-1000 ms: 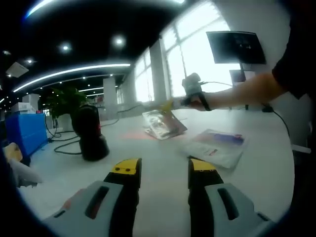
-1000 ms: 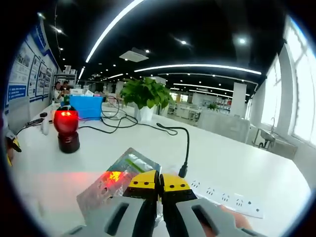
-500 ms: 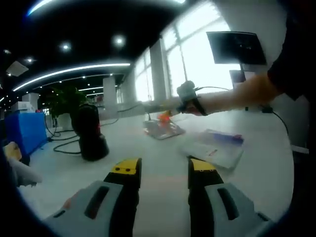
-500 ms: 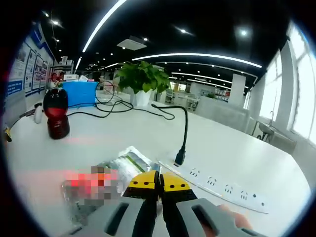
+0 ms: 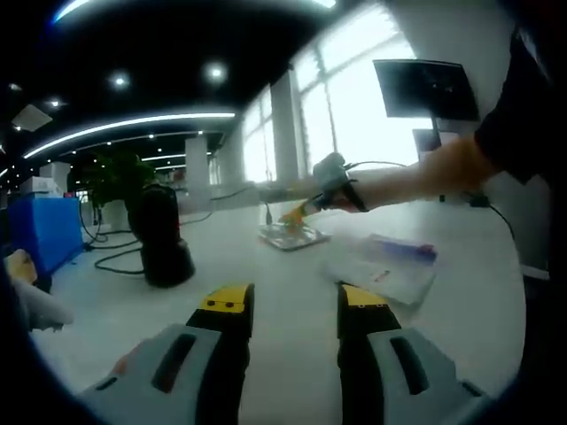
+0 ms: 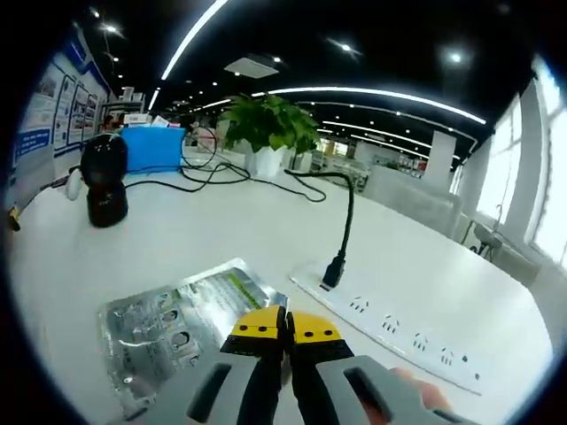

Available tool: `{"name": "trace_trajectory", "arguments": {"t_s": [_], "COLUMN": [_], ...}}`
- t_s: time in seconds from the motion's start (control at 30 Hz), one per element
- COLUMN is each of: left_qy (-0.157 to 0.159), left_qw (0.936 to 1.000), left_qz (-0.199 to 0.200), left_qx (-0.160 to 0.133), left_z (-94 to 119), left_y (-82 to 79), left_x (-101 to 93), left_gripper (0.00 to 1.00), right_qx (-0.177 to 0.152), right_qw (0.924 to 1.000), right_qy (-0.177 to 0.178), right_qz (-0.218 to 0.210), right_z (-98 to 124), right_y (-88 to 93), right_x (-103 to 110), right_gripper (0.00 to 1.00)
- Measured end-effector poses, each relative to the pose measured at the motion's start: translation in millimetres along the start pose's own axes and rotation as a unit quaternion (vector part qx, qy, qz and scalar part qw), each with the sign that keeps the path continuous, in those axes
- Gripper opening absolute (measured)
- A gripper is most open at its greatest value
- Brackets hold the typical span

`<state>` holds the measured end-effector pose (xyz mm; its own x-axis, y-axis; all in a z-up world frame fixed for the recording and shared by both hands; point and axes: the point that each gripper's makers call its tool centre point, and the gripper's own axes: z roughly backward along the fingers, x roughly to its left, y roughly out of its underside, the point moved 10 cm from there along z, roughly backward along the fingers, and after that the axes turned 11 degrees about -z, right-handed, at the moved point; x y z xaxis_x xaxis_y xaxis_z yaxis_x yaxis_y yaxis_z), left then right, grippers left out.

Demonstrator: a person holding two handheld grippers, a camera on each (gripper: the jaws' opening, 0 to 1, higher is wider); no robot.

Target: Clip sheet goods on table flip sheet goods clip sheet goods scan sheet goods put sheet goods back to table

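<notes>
In the right gripper view, my right gripper (image 6: 285, 326) is shut on the near edge of a silver foil sheet pack (image 6: 173, 323) with a green stripe. The pack lies flat, low over the white table (image 6: 221, 226). The left gripper view shows the same pack (image 5: 291, 235) far ahead. There a person's arm holds the right gripper (image 5: 326, 184) just above it. My left gripper (image 5: 294, 301) hovers open over bare table with nothing between its jaws. A black scanner (image 5: 162, 237) stands to the left, and the scanner (image 6: 105, 181) also shows far left in the right gripper view.
A second white sheet pack (image 5: 387, 264) with blue and red print lies right of centre. A white power strip (image 6: 390, 329) with a black plug and cable lies beside the silver pack. A potted plant (image 6: 266, 133) and a blue box (image 6: 152, 147) stand behind.
The right gripper has brought the silver pack down from in front of the scanner to the table. The red scan light on the pack is gone. My left gripper has stayed put.
</notes>
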<state>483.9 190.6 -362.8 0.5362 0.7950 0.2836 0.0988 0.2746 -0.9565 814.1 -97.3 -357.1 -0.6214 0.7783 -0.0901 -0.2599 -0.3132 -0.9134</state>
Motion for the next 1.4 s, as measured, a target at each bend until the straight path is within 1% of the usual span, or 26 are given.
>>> {"name": "trace_trajectory", "arguments": {"t_s": [0.13,0.23,0.33,0.47,0.6,0.67,0.73,0.8,0.87,0.93,0.97,1.03,1.1,1.13,1.27,1.4], "left_qy": [0.0,0.001,0.001,0.002,0.002,0.003,0.004,0.004,0.003,0.003,0.002,0.003,0.003,0.003,0.001,0.003], "left_qw": [1.0,1.0,1.0,1.0,1.0,1.0,1.0,1.0,1.0,1.0,1.0,1.0,1.0,1.0,1.0,1.0], "left_qz": [0.003,0.003,0.004,0.004,0.005,0.004,0.002,0.002,0.003,0.003,0.003,0.002,0.001,0.001,0.005,0.004], "left_qx": [0.0,-0.001,-0.002,-0.002,-0.002,-0.002,-0.002,-0.001,0.0,0.0,0.0,0.0,0.0,0.0,-0.001,-0.002], "left_z": [0,0,0,0,0,0,0,0,-1,-1,-1,-1,-1,-1,0,0], "left_y": [-0.3,-0.6,-0.8,-0.8,-0.9,-0.9,-0.8,-0.7,-0.4,-0.2,-0.1,-0.1,-0.1,-0.1,-0.2,-0.4], "left_x": [0.4,0.5,0.6,0.6,0.8,0.5,0.2,0.3,0.7,0.8,0.7,0.6,0.5,0.6,1.5,1.1], "left_gripper": [0.3,0.3,0.3,0.3,0.3,0.3,0.3,0.3,0.3,0.3,0.3,0.3,0.3,0.3,0.3,0.3], "right_qx": [-0.006,-0.005,-0.006,-0.013,-0.039,-0.049,-0.059,-0.062,-0.063,-0.069,-0.071,-0.065,-0.057,-0.057,-0.034,-0.021], "right_qw": [1.0,1.0,1.0,0.9995,0.997,0.996,0.9953,0.9951,0.9951,0.9946,0.9945,0.9946,0.9948,0.9949,0.997,0.9974], "right_qy": [-0.002,0.001,0.007,0.013,0.024,0.023,0.015,0.005,-0.008,-0.034,-0.038,-0.052,-0.063,-0.064,-0.059,-0.054], "right_qz": [-0.002,0.005,0.004,-0.024,-0.063,-0.071,-0.075,-0.077,-0.077,-0.071,-0.066,-0.061,-0.057,-0.053,-0.038,-0.043], "right_z": [0,-1,-1,2,8,14,17,18,19,16,17,15,11,11,8,7], "right_y": [1.0,2.3,4.8,6.3,1.8,-2.6,-7.5,-11.4,-11.3,-10.4,-8.8,-4.8,-1.3,-0.3,7.4,12.8], "right_x": [-5,-5,-8,-12,-19,-21,-19,-14,-7,0,8,22,30,34,32,25], "right_gripper": [0.0,0.0,0.03,0.05,0.07,0.1,0.16,0.22,0.25,0.29,0.3,0.37,0.48,0.5,0.5,0.5]}}
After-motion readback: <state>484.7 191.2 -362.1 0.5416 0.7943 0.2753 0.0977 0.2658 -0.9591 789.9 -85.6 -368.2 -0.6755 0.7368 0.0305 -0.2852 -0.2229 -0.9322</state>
